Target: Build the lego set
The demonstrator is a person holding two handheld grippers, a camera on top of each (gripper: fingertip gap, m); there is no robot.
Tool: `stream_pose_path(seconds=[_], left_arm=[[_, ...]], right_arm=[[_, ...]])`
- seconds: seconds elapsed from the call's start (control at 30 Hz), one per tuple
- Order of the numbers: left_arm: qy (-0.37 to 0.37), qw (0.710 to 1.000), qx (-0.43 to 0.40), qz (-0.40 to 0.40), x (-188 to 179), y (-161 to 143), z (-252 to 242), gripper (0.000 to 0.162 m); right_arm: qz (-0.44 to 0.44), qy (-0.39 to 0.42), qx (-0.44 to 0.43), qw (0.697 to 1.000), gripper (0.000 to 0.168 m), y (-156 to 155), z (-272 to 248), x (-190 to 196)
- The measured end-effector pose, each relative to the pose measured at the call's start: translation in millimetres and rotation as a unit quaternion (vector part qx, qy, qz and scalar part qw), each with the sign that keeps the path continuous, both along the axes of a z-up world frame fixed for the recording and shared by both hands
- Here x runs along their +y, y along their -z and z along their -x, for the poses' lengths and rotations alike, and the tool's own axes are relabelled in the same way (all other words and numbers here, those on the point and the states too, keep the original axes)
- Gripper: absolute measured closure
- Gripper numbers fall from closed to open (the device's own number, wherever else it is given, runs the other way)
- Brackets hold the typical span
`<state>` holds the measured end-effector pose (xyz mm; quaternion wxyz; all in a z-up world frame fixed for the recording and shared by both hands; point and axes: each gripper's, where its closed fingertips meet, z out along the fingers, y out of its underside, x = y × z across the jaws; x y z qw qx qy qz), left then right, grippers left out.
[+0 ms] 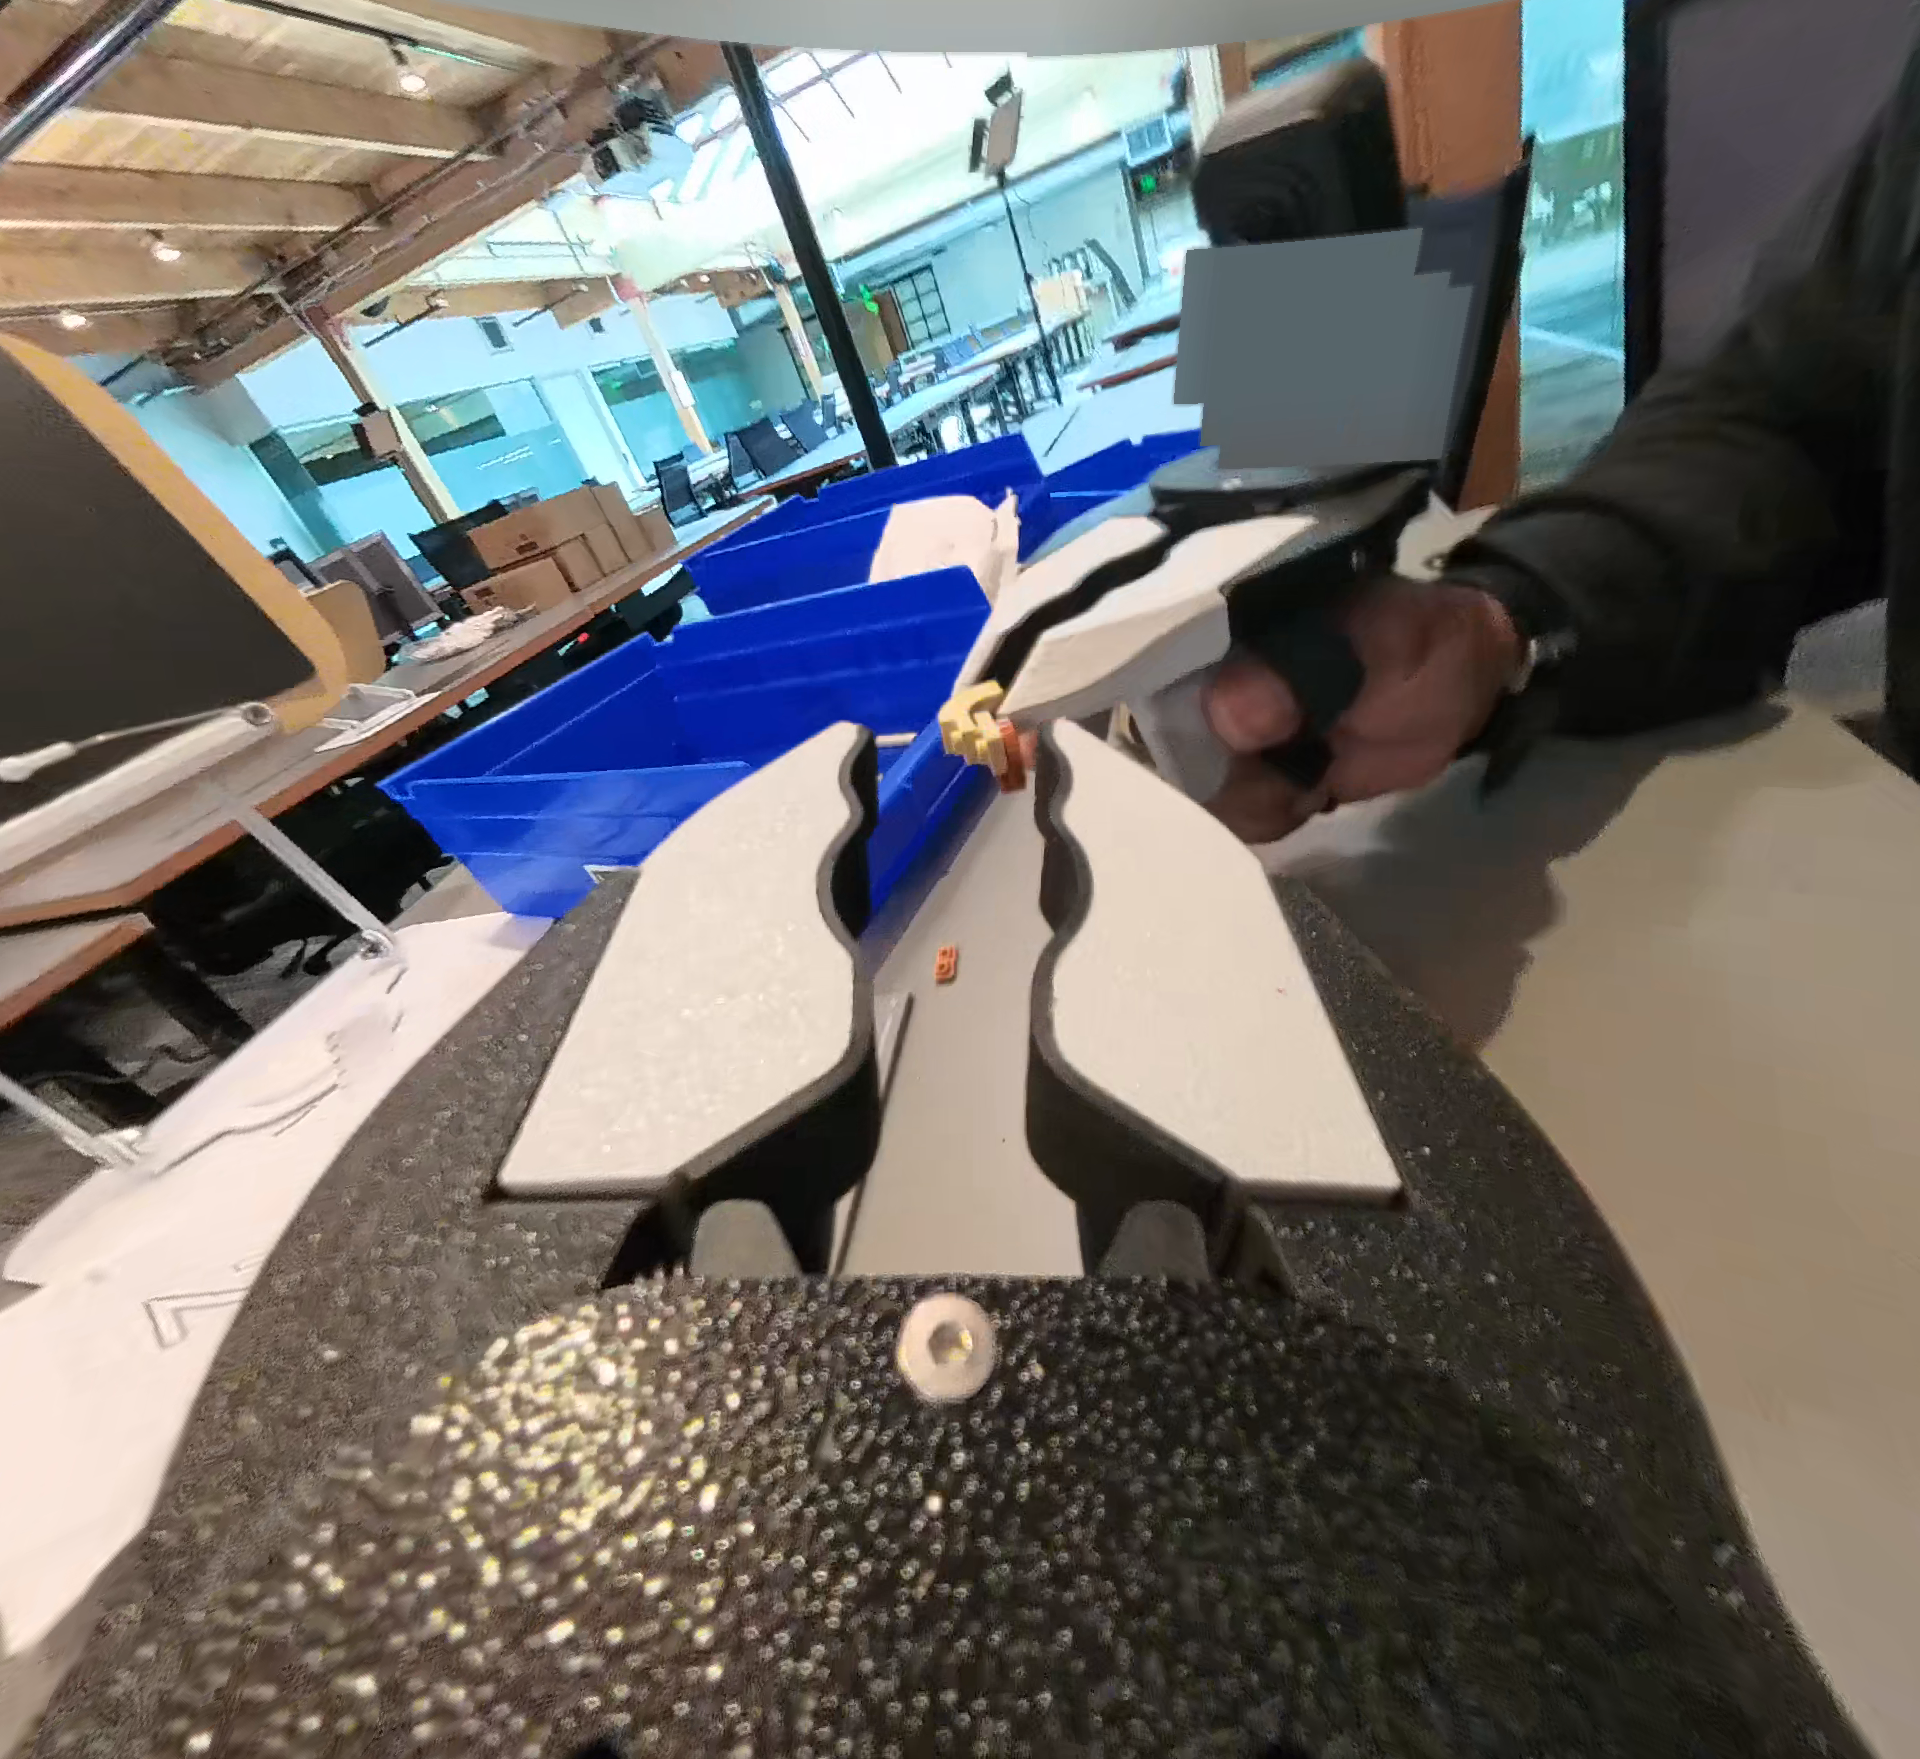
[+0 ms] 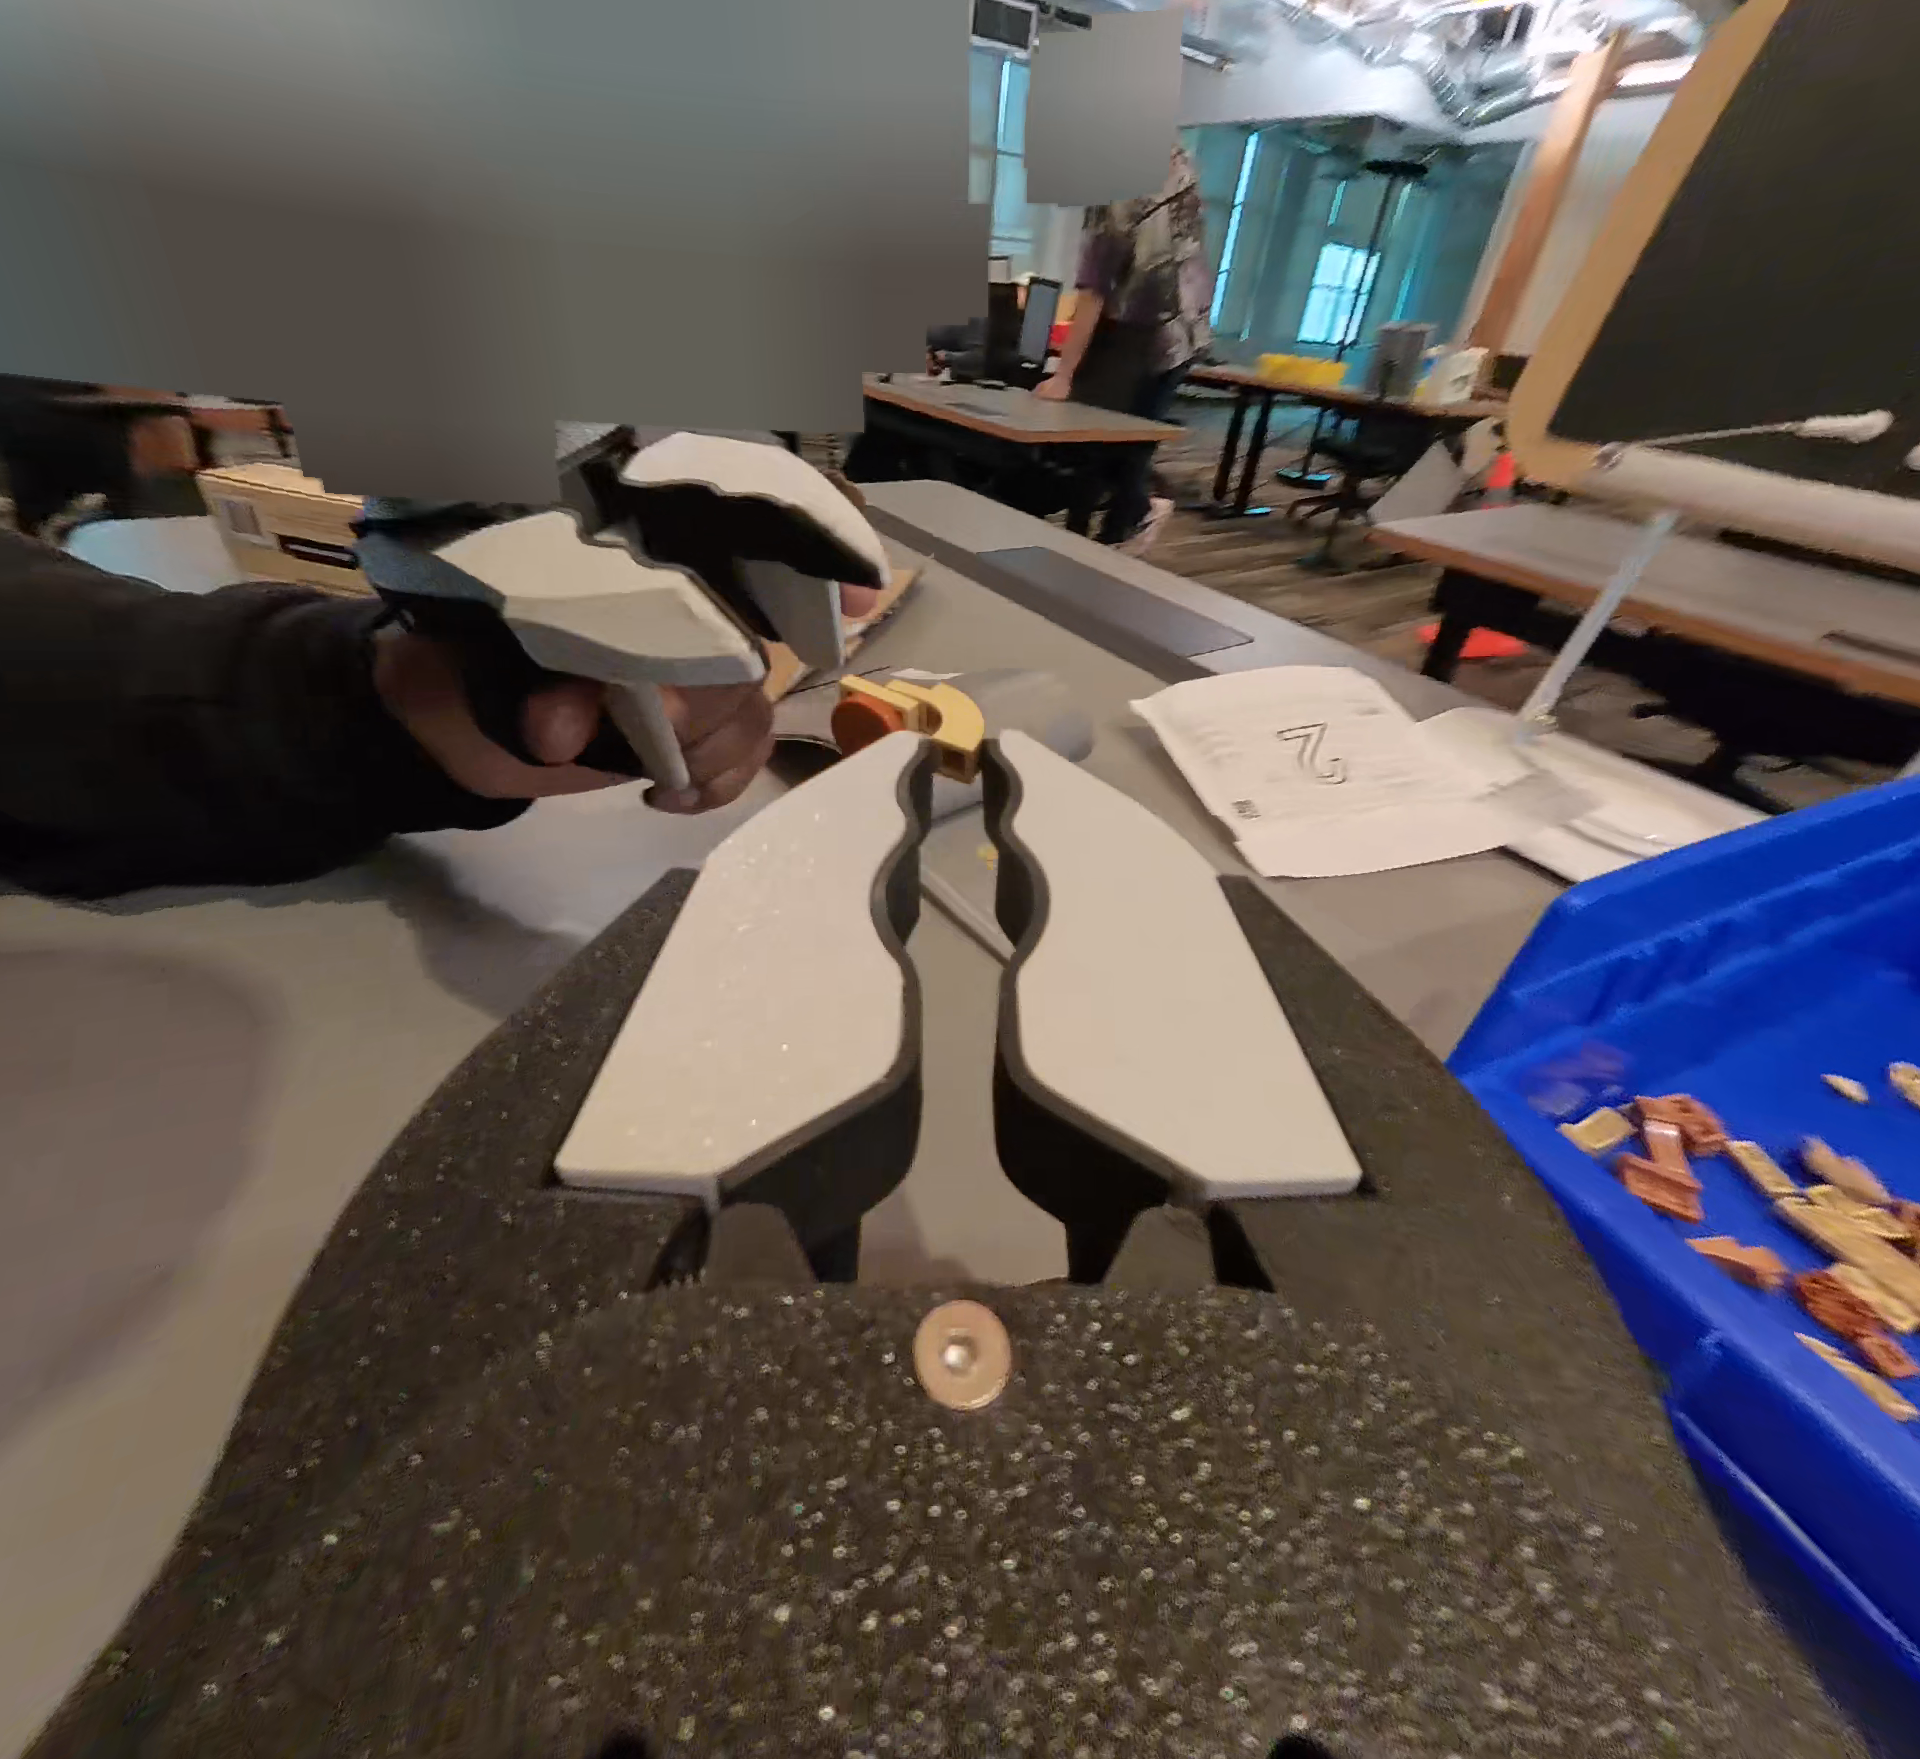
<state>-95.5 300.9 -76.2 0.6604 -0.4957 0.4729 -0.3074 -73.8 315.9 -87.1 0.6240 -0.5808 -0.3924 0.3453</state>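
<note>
Black speckled housing fills the foreground of both wrist views, with pale grey fingers reaching forward from it. On the right gripper [image 2: 954,753] the fingers are drawn in close and clamped on a small tan lego assembly [image 2: 945,722], which is held at the very tips above the grey table [image 2: 312,930]; a round brown piece [image 2: 864,722] is attached to its side. From the left wrist view the same assembly [image 1: 975,722] is seen pinched at the right gripper's tips [image 1: 995,712], just beyond the left gripper [image 1: 951,753], whose fingers are spread apart with nothing between them. A small orange brick [image 1: 945,963] is seen lying on the table beneath the gap. A blue bin [image 2: 1704,982] holding loose tan and brown pieces [image 2: 1787,1210] is placed at the right, and more blue bins [image 1: 727,733] are lined up behind. A printed instruction sheet [image 2: 1340,764] is laid on the table beyond the right gripper. A hand [image 2: 623,722] in a dark sleeve is wrapped around the left gripper's handle.
</note>
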Motion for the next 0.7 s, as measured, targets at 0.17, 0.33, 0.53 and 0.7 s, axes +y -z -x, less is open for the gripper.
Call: stream_pose_path(seconds=[0.17, 0.33, 0.53, 0.7], left_arm=[[-0.021, 1.0, -0.018, 0.011, -3, -2, -9, 0.131], [-0.049, 0.998, 0.016, -0.019, -5, 3, -15, 0.139], [-0.053, 0.997, 0.036, -0.03, -6, 7, -17, 0.144], [-0.06, 0.997, 0.041, -0.034, -4, 7, -16, 0.149]], right_arm=[[-0.045, 0.041, -0.004, 0.998, 0.16, -4, 0, -3], [-0.086, 0.051, -0.018, 0.995, 0.16, -6, 4, -10], [-0.099, 0.048, -0.023, 0.994, 0.16, -6, 7, -14], [-0.097, 0.048, -0.024, 0.994, 0.16, -5, 8, -14]])
